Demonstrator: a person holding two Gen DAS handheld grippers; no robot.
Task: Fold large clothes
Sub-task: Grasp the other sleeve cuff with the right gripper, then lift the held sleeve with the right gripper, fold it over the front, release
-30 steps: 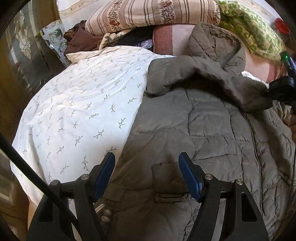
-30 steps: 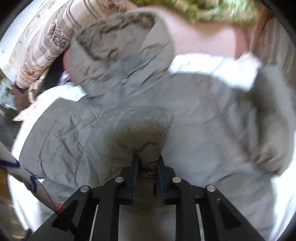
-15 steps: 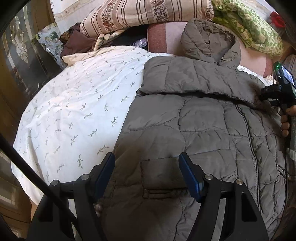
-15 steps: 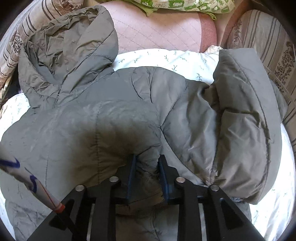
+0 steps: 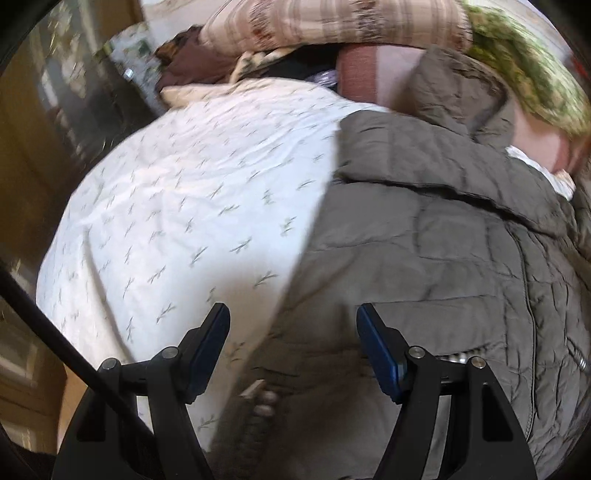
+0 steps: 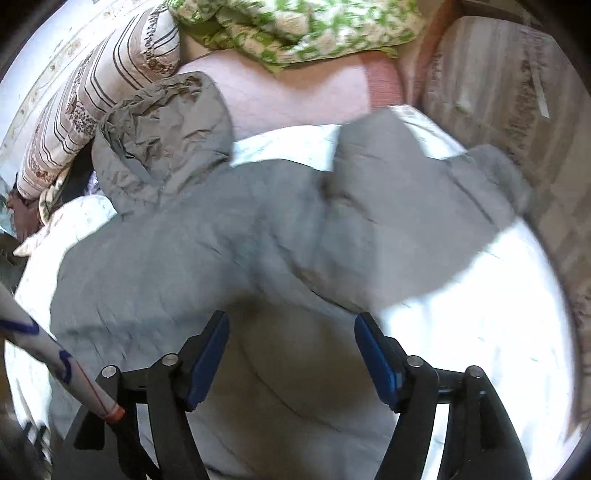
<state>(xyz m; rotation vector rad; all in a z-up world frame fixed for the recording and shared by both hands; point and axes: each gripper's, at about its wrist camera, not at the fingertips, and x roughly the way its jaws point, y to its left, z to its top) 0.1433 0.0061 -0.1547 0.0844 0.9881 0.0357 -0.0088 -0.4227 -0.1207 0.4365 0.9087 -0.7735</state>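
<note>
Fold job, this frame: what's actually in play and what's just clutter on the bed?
In play: grey padded jacket, its hood, the sleeve folded across the chest, the other sleeve still spread out.
Clutter: striped pillow, green floral blanket, pink cushion, leaf-print sheet.

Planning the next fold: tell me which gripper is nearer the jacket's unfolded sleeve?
Right gripper: the sleeve lies just ahead. Left gripper hovers at the jacket's opposite edge.

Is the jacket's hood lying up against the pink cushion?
Yes: in the right wrist view the hood rests against the pink cushion.
</note>
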